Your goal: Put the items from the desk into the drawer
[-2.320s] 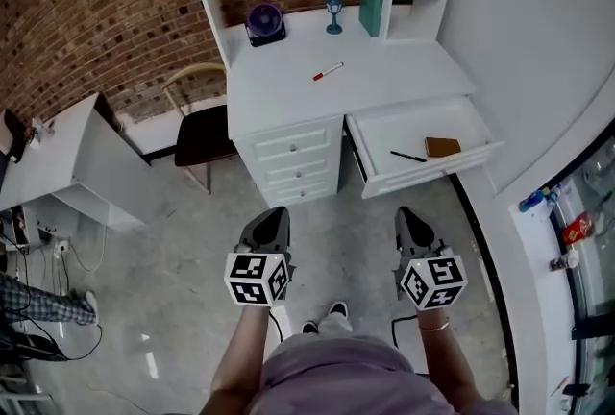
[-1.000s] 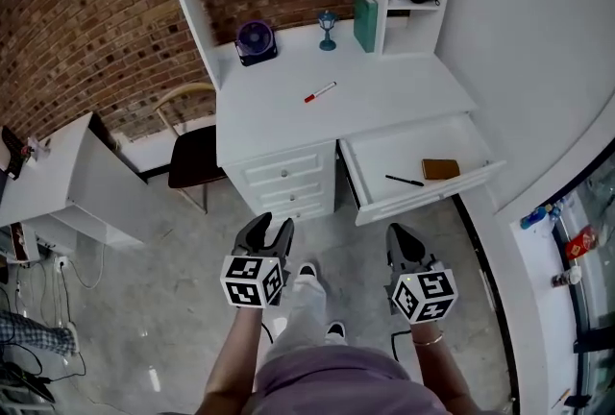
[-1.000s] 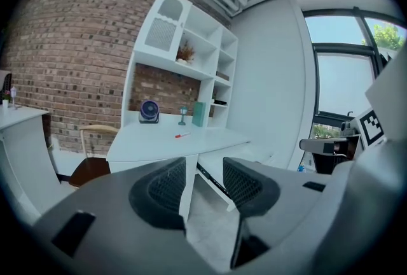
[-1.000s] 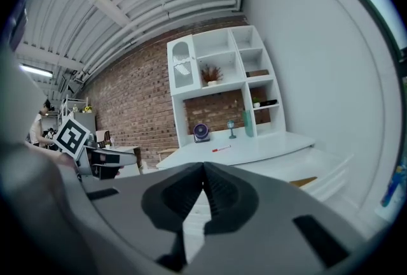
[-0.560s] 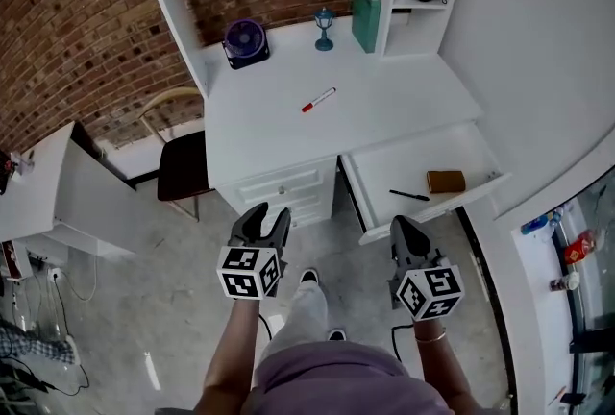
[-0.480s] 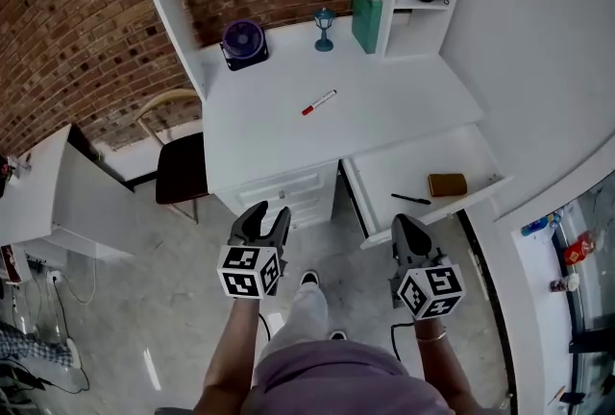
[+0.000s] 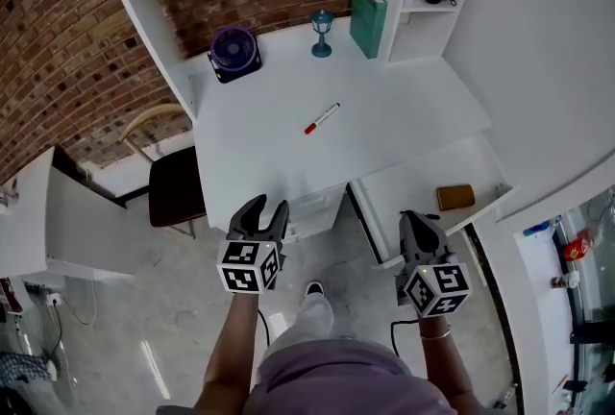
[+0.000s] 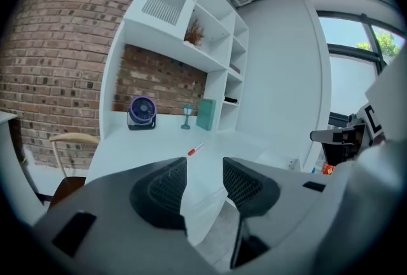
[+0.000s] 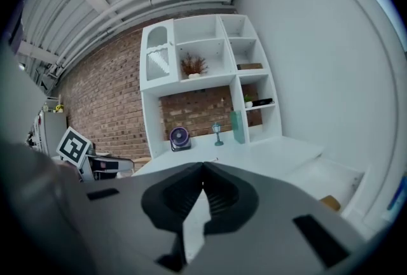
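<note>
Hovering at the near edge of the desk point(image 7: 250, 154), the left gripper point(image 7: 266, 208) is empty with jaws apart, the right gripper point(image 7: 416, 217) pressed together, the pen point(image 7: 322, 118) mid-desk, left of the open drawer point(image 7: 413, 184).

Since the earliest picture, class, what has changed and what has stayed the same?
The person walked up to the desk, bringing the left gripper and right gripper to its front edge. Nothing was gripped or released. The red pen still lies on the desk; the drawer stays open, flat brown item inside.
</note>
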